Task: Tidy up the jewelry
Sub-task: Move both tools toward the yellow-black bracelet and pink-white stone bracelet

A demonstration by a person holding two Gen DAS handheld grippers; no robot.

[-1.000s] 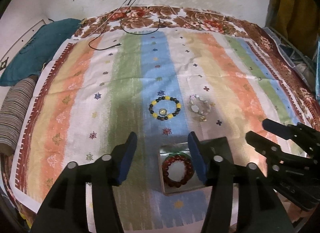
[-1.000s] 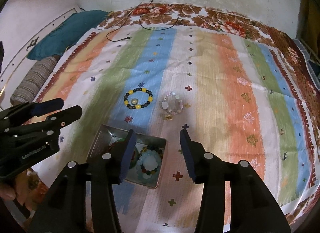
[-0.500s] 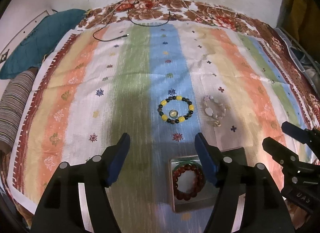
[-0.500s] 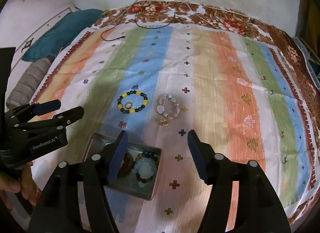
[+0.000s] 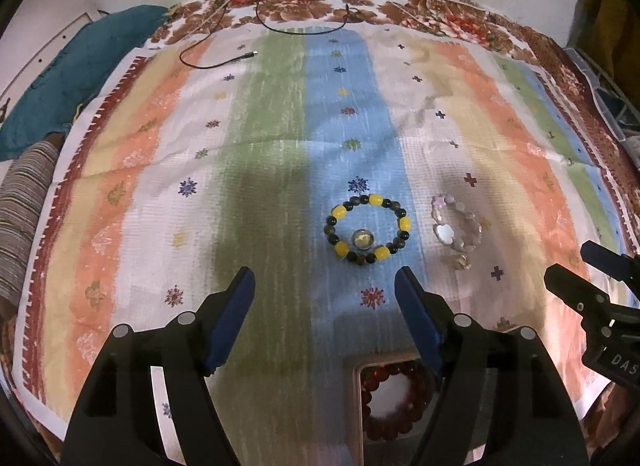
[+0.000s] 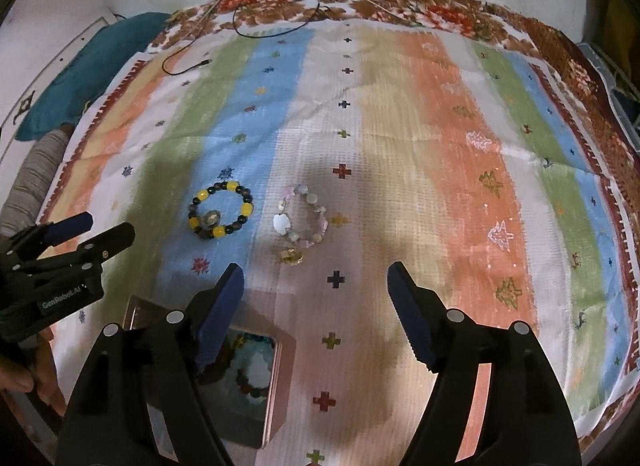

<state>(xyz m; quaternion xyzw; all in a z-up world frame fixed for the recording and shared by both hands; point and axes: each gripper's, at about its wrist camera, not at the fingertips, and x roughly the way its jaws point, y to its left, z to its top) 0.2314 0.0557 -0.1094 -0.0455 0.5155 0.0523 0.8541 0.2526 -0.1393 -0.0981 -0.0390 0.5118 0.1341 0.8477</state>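
Observation:
A yellow-and-dark bead bracelet lies on the striped cloth with a small round charm inside it. A pale pink bead bracelet lies to its right, a small gold piece just below it. A shallow metal box near the front holds a red bead bracelet and other bead bracelets. My left gripper is open and empty, above the cloth short of the yellow bracelet. My right gripper is open and empty, short of the pink bracelet.
The striped cloth covers a flowered bedsheet. A black cable lies at the back. A teal cushion and a striped roll lie at the left edge. A white wall stands behind.
Both grippers have moved forward and lower toward the two loose bracelets, which look larger now. The box has slid toward the bottom of both views. Both stayed open.

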